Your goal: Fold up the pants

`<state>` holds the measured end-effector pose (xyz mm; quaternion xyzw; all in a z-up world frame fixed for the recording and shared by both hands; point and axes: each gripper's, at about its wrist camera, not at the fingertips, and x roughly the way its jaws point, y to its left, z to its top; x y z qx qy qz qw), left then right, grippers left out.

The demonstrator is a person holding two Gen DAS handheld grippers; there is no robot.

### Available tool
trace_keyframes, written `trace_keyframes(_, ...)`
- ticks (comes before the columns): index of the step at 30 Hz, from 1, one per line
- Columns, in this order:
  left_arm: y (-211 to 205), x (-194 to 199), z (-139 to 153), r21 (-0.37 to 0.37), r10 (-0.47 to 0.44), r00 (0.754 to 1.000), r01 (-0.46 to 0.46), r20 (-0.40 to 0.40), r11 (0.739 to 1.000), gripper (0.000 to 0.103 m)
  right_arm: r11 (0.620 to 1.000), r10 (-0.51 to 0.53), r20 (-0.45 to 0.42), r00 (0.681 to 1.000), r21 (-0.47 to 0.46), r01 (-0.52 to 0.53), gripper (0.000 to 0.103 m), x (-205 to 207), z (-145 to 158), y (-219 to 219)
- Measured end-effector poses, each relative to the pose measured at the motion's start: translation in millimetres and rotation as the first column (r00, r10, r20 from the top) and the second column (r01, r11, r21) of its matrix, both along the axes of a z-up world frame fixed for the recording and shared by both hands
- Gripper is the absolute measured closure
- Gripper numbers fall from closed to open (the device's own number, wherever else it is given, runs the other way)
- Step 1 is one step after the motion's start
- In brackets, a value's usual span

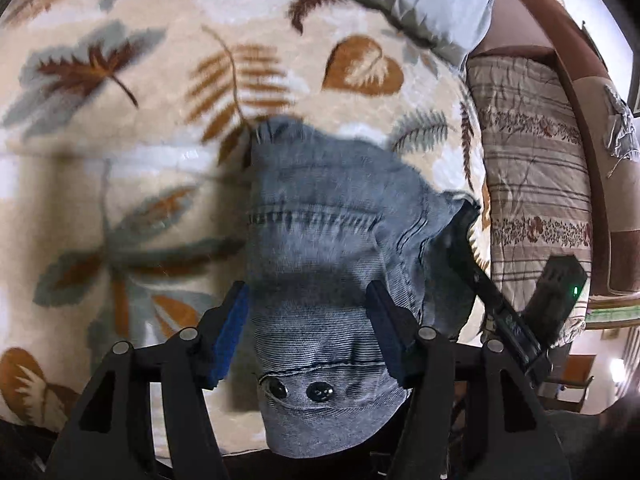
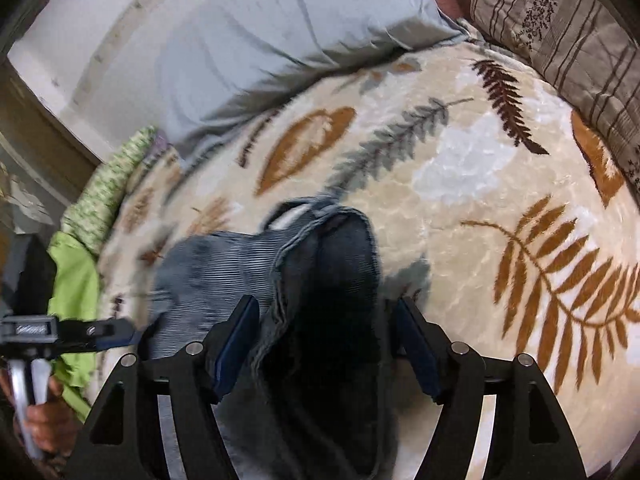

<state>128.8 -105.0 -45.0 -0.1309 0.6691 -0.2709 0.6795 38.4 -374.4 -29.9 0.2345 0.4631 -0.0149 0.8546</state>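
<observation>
No writing can be read anywhere. The pants (image 1: 332,264) are grey-blue denim, bunched on the leaf-patterned blanket (image 1: 120,184), two dark buttons at the waistband. The left gripper (image 1: 307,330) stands apart around the waistband, pads not pressing. The right gripper (image 2: 326,338) is spread wide, denim between its pads. A blue pillow (image 2: 256,40) lies beyond.

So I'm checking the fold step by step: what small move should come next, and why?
Probably pull both grippers back clear of the jeans. The left gripper and right gripper both stand open astride the denim, pads not pressing, and the jeans lie bunched on the leaf-print blanket.
</observation>
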Motion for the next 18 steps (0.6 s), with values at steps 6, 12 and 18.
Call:
trace_keyframes(6,-13.5,-3.9,-3.4,0.058,-0.016,0.997,0.011,0.075,0.998,0.044,0.994,0.092,-0.007,0.996,0.055,-0.091,0.091,17.7,-16.2,-14.9)
trace_keyframes(12,-18.9,-7.4,-33.2,0.114,0.005,0.997,-0.013,0.073,0.993,0.038,0.992,0.074,-0.029,0.997,0.107,-0.07,0.091,18.9,-42.9,-25.3)
trace_keyframes(18,-18.2,-10.6,-30.6,0.124,0.012,0.995,-0.025,0.101,0.992,0.034,0.989,0.071,-0.009,0.997,0.13,-0.069,0.091,17.5,-49.5,-28.7)
